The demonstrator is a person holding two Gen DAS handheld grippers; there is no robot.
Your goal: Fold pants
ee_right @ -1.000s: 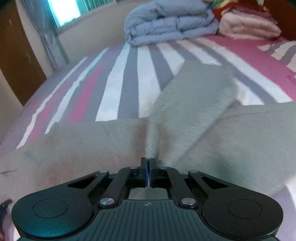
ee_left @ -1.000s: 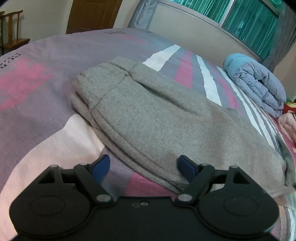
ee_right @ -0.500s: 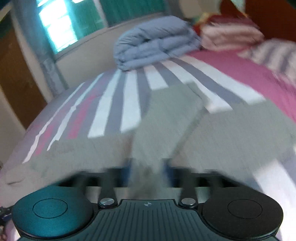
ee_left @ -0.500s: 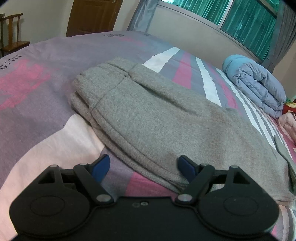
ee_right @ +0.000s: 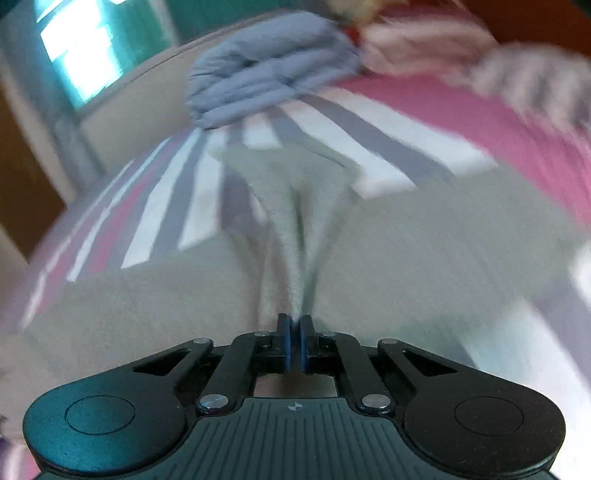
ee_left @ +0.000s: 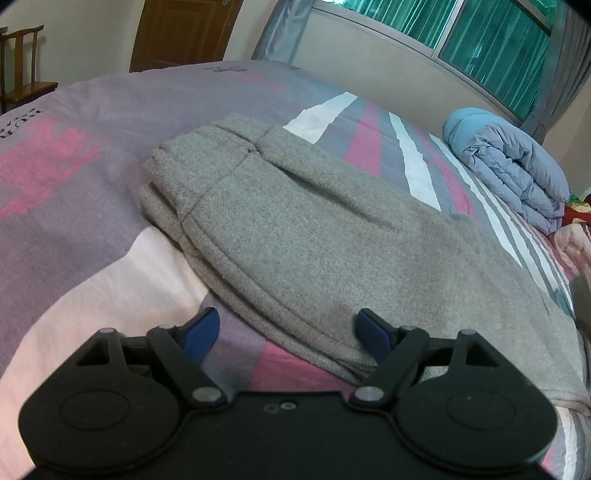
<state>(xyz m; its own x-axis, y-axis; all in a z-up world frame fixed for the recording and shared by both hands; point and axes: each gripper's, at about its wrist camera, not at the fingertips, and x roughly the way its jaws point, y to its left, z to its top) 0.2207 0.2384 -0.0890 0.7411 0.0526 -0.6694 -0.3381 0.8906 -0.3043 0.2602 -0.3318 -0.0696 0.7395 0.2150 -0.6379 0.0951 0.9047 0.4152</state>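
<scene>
Grey pants [ee_left: 314,229] lie flat on the striped bed sheet [ee_left: 74,221], waistband at the far left. My left gripper [ee_left: 286,330] is open and empty, low over the near edge of the pants; its right blue pad sits over the cloth. In the blurred right wrist view my right gripper [ee_right: 294,343] is shut on a pinched fold of the grey pants [ee_right: 295,240], and the cloth rises in a ridge from the pads.
A folded blue quilt [ee_left: 509,162] [ee_right: 266,66] lies at the head of the bed under the window. Pink and striped bedding [ee_right: 424,40] lies beside it. A wooden chair [ee_left: 22,62] and a door [ee_left: 181,33] stand beyond the bed.
My right gripper has pulled the pinched cloth along and the view has swung. The raised pant leg has flattened at the right of the left wrist view. The left gripper has not moved.
</scene>
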